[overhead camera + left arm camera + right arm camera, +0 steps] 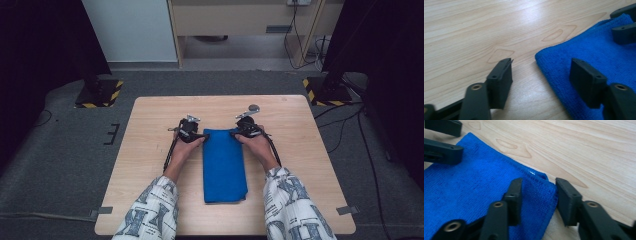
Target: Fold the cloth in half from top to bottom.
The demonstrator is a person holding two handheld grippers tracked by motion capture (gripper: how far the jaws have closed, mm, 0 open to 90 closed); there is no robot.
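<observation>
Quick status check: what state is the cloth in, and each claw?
Blue cloth: folded into a long rectangle, flat on the table.
Left claw: open, jaws astride the cloth's far left corner, not closed on it.
Right claw: open, jaws astride the cloth's far right corner, not closed on it.

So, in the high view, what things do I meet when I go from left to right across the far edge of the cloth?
left gripper → blue cloth → right gripper, all on the wooden table.
</observation>
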